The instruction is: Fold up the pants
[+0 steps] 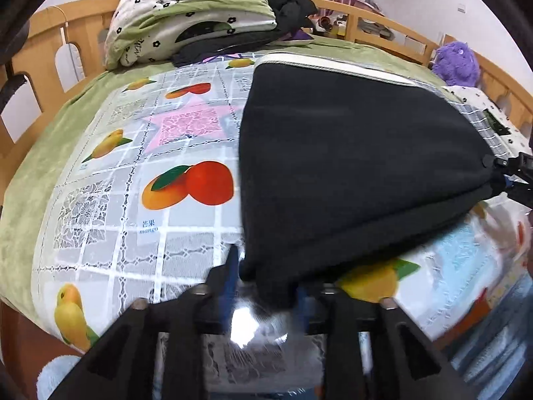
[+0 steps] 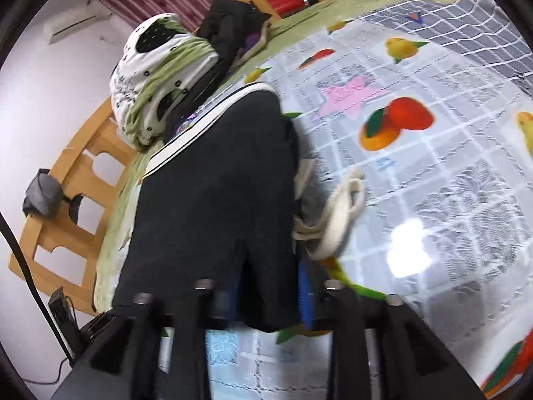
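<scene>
Black pants with a white striped waistband hang stretched above a fruit-print plastic cloth on the bed. My left gripper is shut on one lower corner of the pants. My right gripper is shut on the other corner of the pants; it also shows in the left wrist view at the far right. A cream drawstring dangles beside the pants in the right wrist view.
A folded green and white quilt and dark clothes lie at the bed's far end. A wooden rail runs around the bed. A purple plush toy sits at the far right corner.
</scene>
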### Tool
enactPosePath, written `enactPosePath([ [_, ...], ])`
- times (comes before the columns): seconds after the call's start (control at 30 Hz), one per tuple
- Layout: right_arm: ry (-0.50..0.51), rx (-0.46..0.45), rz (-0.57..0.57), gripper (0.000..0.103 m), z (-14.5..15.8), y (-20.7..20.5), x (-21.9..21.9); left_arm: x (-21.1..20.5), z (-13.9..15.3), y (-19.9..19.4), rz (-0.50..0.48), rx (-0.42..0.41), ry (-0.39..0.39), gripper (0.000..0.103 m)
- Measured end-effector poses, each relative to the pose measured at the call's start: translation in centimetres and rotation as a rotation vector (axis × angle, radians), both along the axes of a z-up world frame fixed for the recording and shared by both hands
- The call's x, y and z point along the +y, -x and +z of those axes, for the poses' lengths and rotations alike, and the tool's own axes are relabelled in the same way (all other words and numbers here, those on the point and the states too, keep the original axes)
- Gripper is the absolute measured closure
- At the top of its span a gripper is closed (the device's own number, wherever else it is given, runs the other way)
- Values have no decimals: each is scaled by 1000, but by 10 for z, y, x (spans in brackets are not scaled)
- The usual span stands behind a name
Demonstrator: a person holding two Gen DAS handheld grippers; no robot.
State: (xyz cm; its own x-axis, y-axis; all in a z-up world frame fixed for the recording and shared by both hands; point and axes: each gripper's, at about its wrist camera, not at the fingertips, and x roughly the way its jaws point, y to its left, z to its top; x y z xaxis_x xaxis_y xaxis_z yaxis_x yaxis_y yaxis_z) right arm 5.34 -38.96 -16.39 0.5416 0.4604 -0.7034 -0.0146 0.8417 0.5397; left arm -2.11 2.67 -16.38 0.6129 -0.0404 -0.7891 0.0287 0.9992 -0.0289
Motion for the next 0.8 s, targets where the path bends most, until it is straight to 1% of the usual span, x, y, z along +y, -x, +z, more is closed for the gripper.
enactPosePath([
  [0.03, 27, -10, -1, 57, 5, 1, -1, 2, 6, 5, -5, -12, 12, 57],
  [0.1, 87, -60, -24, 58, 17, 11, -6, 6, 21, 16, -44, -60, 47, 57],
  [0.13, 111, -103, -38, 58, 26, 18, -8, 8, 29, 21, -67, -81, 62, 57],
  [0.17, 133, -138, -42, 59, 34, 22, -9, 9, 37, 26, -81, -105, 76, 57],
  [0.2, 154, -160, -43, 63, 40, 25, -10, 11, 46, 30, -85, -128, 90, 57],
  [0.23, 197, -204, -38, 64, 50, 29, -6, 12, 54, 28, -86, -141, 102, 57],
  [0.27, 209, -226, -28, 65, 56, 29, -3, 11, 61, 23, -91, -151, 106, 57],
  [0.33, 190, -268, 3, 65, 67, 26, 2, 3, 71, 6, -88, -174, 82, 56],
  [0.4, 178, -272, 32, 66, 69, 17, 12, -3, 71, -16, -78, -181, 66, 56],
  [0.43, 194, -272, 45, 66, 66, 14, 17, -6, 66, -24, -74, -176, 75, 56],
  [0.47, 236, -259, 55, 66, 59, 9, 22, -9, 55, -34, -56, -149, 79, 56],
  [0.5, 274, -235, 66, 68, 50, 5, 26, -9, 45, -40, -47, -121, 80, 56],
  [0.53, 313, -189, 80, 70, 36, 2, 30, -11, 28, -44, -40, -68, 82, 56],
  [0.57, 346, -123, 104, 71, 17, -1, 31, -12, 8, -47, -46, -2, 84, 56],
  [0.6, 340, -89, 110, 70, 3, -2, 29, -14, 0, -44, -55, 3, 78, 56],
  [0.63, 325, -84, 101, 70, 1, -1, 27, -16, -1, -38, -61, -35, 56, 56],
  [0.67, 304, -80, 102, 70, 3, 2, 23, -18, 3, -34, -76, -40, 39, 56],
  [0.7, 305, -78, 108, 70, 5, 2, 22, -17, 7, -34, -86, -29, 43, 55],
  [0.8, 310, -100, 99, 69, 23, 2, 15, -4, 23, -46, -77, 11, 129, 54],
])
